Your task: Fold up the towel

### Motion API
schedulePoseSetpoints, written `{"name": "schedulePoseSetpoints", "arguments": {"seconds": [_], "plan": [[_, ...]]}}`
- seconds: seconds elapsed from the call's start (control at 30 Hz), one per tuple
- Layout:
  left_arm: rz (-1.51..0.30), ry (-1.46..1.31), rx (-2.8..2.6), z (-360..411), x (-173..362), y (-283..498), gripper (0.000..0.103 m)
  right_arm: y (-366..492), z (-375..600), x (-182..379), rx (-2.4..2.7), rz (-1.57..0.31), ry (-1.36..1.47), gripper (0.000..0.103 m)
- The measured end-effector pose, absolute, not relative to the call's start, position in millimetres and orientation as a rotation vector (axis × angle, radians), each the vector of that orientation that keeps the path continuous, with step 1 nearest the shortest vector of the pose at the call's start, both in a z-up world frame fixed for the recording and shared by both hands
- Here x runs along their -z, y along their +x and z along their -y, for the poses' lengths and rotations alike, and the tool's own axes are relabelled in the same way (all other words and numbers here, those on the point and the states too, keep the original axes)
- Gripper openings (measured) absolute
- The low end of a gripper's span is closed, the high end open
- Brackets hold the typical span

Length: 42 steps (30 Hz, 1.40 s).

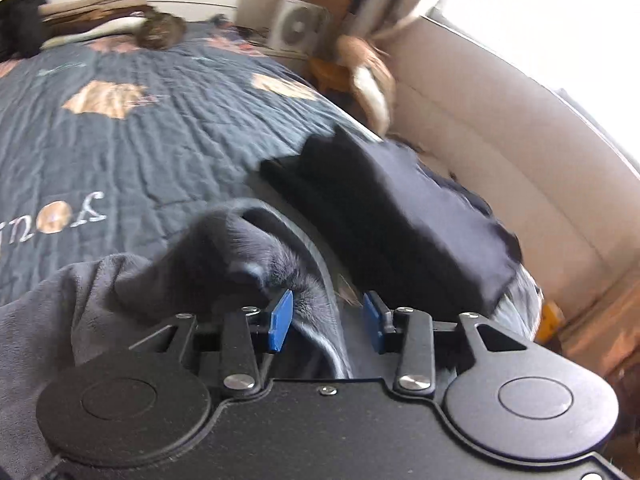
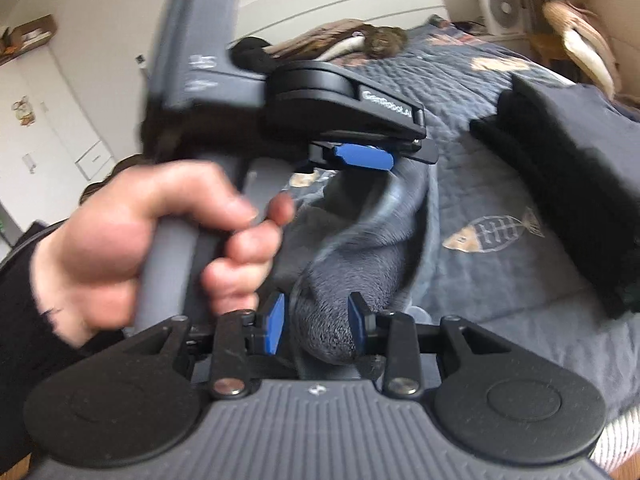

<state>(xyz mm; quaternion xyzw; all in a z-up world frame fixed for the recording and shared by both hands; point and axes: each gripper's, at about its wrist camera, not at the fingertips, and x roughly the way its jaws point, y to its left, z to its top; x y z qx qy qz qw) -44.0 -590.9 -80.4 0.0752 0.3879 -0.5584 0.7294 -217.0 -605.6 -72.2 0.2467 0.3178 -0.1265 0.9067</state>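
A grey fleece towel (image 1: 192,272) lies bunched on the bed, and its hemmed edge runs between the fingers of my left gripper (image 1: 327,320). The left jaws stand apart and do not press the cloth, so this gripper is open. In the right wrist view the towel (image 2: 360,256) rises in a ridge from my right gripper (image 2: 317,326) up to the left gripper (image 2: 362,159), which a hand (image 2: 140,220) holds. The right gripper's blue pads press a thick bunch of towel from both sides.
A dark blue quilted bedspread (image 1: 140,140) with fish prints covers the bed. A stack of dark folded cloth (image 1: 400,208) sits near the bed's right edge by the wall. Pillows and clothes (image 1: 100,12) lie at the head, and a white fan (image 1: 298,28) stands beyond.
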Motion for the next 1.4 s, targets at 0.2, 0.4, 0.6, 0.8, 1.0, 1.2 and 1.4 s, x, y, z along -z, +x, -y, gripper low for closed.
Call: {"name": "schedulePoseSetpoints", "arguments": {"seconds": [0.2,0.4,0.6,0.8,1.0,1.2,1.4], "plan": [[-0.766,0.157,1.217,523,61,-34,0.052,-218,613,78,0.275,-0.662,0.518,0.034],[-0.676,0.259,1.081,418,45,-6,0.057,-213,607,80,0.274,-0.682,0.489,0.034],[-0.697,0.351,0.925,315,64,5,0.058,-196,584,77,0.223,-0.691,0.465,0.034],[-0.770,0.503,0.792,239,102,7,0.058,-172,548,79,0.155,-0.713,0.436,0.034],[-0.870,0.400,0.683,180,124,45,0.058,-150,516,86,0.104,-0.744,0.419,0.034],[-0.885,0.225,0.620,154,118,113,0.058,-136,497,89,0.088,-0.764,0.407,0.034],[-0.880,0.214,0.596,180,122,178,0.058,-119,491,89,0.098,-0.774,0.403,0.034]]}}
